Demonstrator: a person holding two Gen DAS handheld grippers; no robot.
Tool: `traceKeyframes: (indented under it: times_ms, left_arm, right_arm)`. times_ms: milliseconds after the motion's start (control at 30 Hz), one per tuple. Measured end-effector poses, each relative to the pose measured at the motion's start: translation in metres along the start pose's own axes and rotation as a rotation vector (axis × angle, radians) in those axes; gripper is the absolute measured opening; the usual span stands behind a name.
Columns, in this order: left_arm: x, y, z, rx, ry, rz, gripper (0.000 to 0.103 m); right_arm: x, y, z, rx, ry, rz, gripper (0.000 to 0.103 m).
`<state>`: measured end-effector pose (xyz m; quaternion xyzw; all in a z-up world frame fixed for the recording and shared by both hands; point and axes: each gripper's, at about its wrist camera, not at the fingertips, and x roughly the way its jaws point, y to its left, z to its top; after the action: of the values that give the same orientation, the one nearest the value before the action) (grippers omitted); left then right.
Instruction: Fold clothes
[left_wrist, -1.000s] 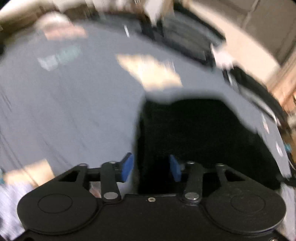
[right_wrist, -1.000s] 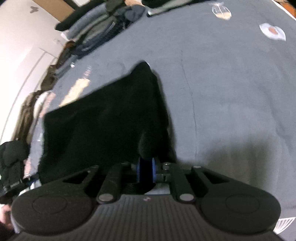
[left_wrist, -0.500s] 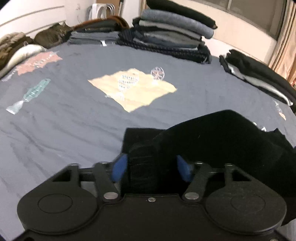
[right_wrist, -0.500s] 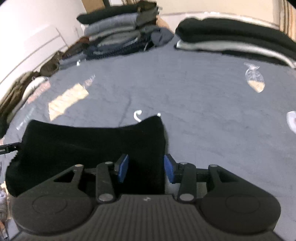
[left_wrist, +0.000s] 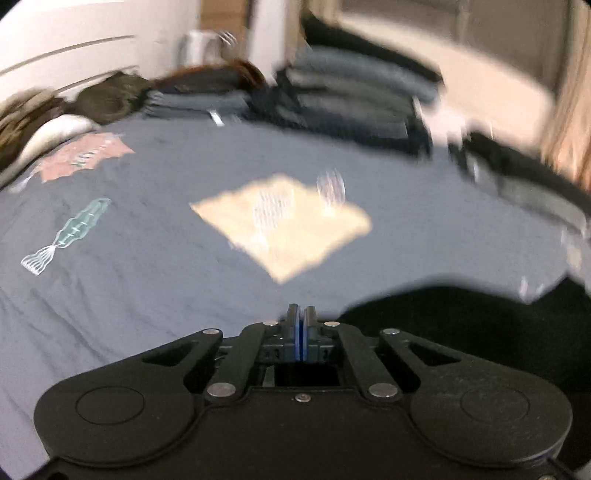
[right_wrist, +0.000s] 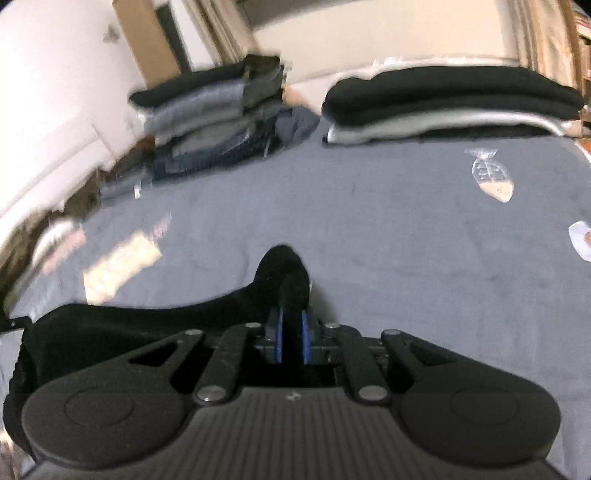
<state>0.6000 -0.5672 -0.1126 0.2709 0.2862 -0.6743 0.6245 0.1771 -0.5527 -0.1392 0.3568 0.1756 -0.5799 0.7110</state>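
- Black garment (right_wrist: 155, 325).
- Grey-blue bed cover (left_wrist: 147, 295), printed with a cream patch (left_wrist: 288, 229), a teal fish (left_wrist: 79, 225) and a pink patch (left_wrist: 83, 157).
- Blue pads (right_wrist: 305, 338) on black grippers.
- Grey, navy and black folded stacks (right_wrist: 221, 122).

A grey-blue bedsheet (left_wrist: 155, 280) covers the bed — printed with a cream square patch (left_wrist: 280, 225), a teal fish skeleton (left_wrist: 74, 230) and a pink patch (left_wrist: 83, 155); another fish print (right_wrist: 491, 179) shows in the right view; white wall (right_wrist: 48, 85) behind; beige curtain (left_wrist: 569, 122) at right.
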Motion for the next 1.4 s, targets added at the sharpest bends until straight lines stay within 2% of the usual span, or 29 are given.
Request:
traceKeyframes:
  times_ms: [33,67,100,133,200,267,300,333,400,433,500,533,567,600,633,700,767,800,867,933,967,1033,1200,1300,1400]
  left_arm:
    - [-0.003,0.000,-0.003,-0.005,0.005,-0.001,0.020]
    - [-0.009,0.001,-0.006,-0.017,-0.018,-0.010,0.048]
    - [-0.016,0.003,-0.011,-0.031,-0.045,-0.021,0.067]
    - [-0.023,0.004,-0.016,-0.041,-0.070,-0.034,0.076]
    - [-0.022,0.005,-0.020,-0.037,-0.065,-0.054,0.075]
    - [-0.010,0.004,-0.020,-0.056,-0.027,-0.055,0.074]
    - [-0.003,0.004,-0.021,-0.074,-0.004,-0.059,0.074]
    - [0.004,0.005,-0.021,-0.092,0.020,-0.064,0.073]
    - [0.015,0.006,-0.023,-0.129,0.052,-0.088,0.050]
    - [0.019,0.008,-0.025,-0.149,0.058,-0.110,0.032]
    - [0.015,0.001,-0.026,-0.100,0.028,-0.088,0.031]
    - [0.011,-0.001,-0.026,-0.082,0.007,-0.079,0.028]
    - [0.006,-0.002,-0.025,-0.067,-0.016,-0.070,0.021]
    - [-0.004,-0.001,-0.024,-0.065,-0.057,-0.060,0.019]
    - [-0.014,0.002,-0.022,-0.066,-0.104,-0.050,0.018]
    - [-0.026,0.010,-0.018,-0.086,-0.156,-0.055,0.018]
    - [-0.018,0.012,-0.018,-0.083,-0.131,-0.054,0.019]
    - [-0.008,0.009,-0.019,-0.064,-0.105,-0.049,0.020]
    - [0.010,0.002,-0.025,-0.018,-0.057,-0.025,0.036]
    - [0.028,-0.006,-0.031,0.029,-0.010,0.000,0.039]
    - [0.027,-0.005,-0.032,0.016,-0.009,0.009,0.046]
    - [0.013,0.005,-0.032,-0.062,-0.019,0.020,0.064]
    - [-0.046,0.031,-0.049,-0.199,-0.082,-0.002,0.065]
    - [-0.078,0.037,-0.076,-0.322,-0.098,-0.041,0.069]
    - [-0.099,0.036,-0.109,-0.458,-0.082,-0.096,0.072]
  right_arm:
    - [0.005,0.001,0.000,-0.016,0.035,-0.002,0.012]
    - [0.002,-0.001,0.001,-0.018,0.025,0.005,0.013]
    - [-0.002,-0.002,0.003,-0.021,0.016,0.012,0.013]
    - [-0.006,-0.003,0.004,-0.023,0.007,0.019,0.013]
    - [-0.013,-0.006,0.006,-0.028,-0.012,0.034,0.017]
    - [-0.013,-0.007,0.013,-0.037,-0.021,0.051,0.027]
    - [-0.005,-0.008,0.017,-0.041,-0.001,0.052,0.033]
    - [0.002,-0.008,0.021,-0.044,0.020,0.053,0.035]
    - [0.017,-0.009,0.029,-0.051,0.061,0.054,0.035]
    - [0.023,-0.006,0.028,-0.051,0.078,0.049,0.035]
    - [0.035,0.000,0.026,-0.051,0.111,0.039,0.034]
    - [0.041,0.003,0.025,-0.051,0.128,0.034,0.033]
    - [0.047,0.006,0.024,-0.052,0.142,0.029,0.024]
    - [0.046,0.009,0.023,-0.052,0.133,0.027,0.009]
    - [0.043,0.010,0.025,-0.028,0.111,0.038,0.007]
    - [0.027,0.005,0.027,0.036,0.012,0.045,0.006]
    - [0.012,0.000,0.029,0.084,-0.074,0.062,0.006]
    - [0.011,-0.002,0.030,0.097,-0.080,0.071,0.006]
    - [0.026,-0.001,0.029,0.062,-0.031,0.055,0.008]
    - [0.049,0.004,0.021,-0.012,0.047,0.002,0.010]
    - [0.057,0.005,0.018,-0.030,0.088,-0.001,0.010]
    - [0.044,0.003,0.022,-0.015,0.083,0.017,0.011]
    - [-0.028,0.001,0.022,0.031,0.002,0.051,0.018]
    - [-0.065,0.006,0.000,0.066,-0.023,0.069,0.027]
    - [-0.087,0.011,-0.033,0.179,-0.017,0.103,0.036]
